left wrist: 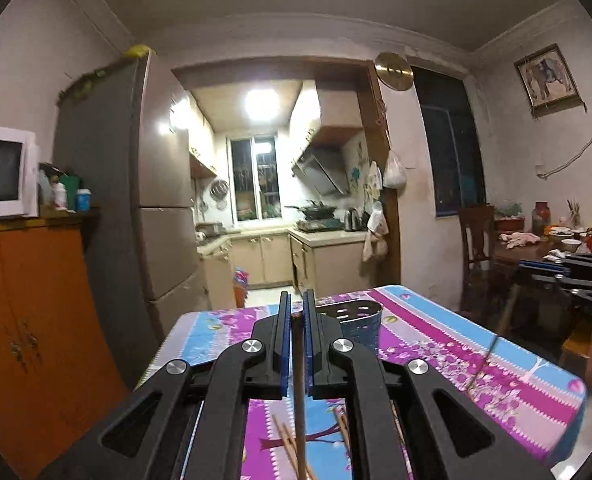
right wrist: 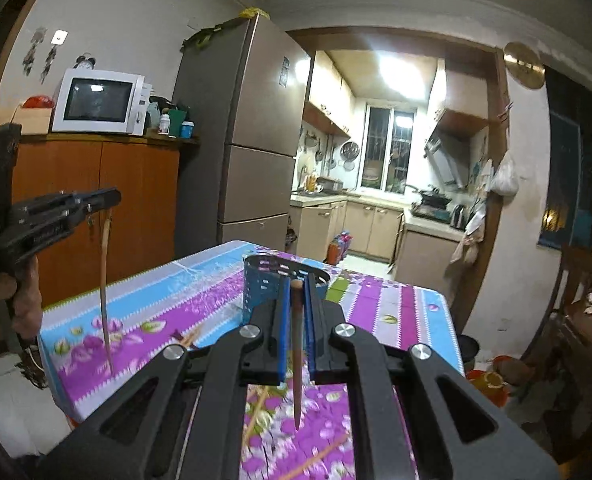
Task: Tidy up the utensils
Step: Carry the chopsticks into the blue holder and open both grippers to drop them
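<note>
Wooden chopsticks hang tip-down, one clenched by your left tool [left wrist: 297,316] and one [right wrist: 297,344] by your right tool [right wrist: 296,300], ready to drop into the blue holder [right wrist: 266,280] on the surface [right wrist: 396,300]; more [left wrist: 286,440] lie below.

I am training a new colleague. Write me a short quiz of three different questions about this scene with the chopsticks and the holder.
1. True or false: the left gripper and the right gripper each hold one chopstick that hangs down.
2. Where is the blue perforated holder? A: on the floral tablecloth, beyond both grippers. B: on the orange cabinet. C: inside the kitchen.
3. Fill in: more loose chopsticks lie on the ______, not in the holder.

Key: 1 true; 2 A; 3 tablecloth.
</note>
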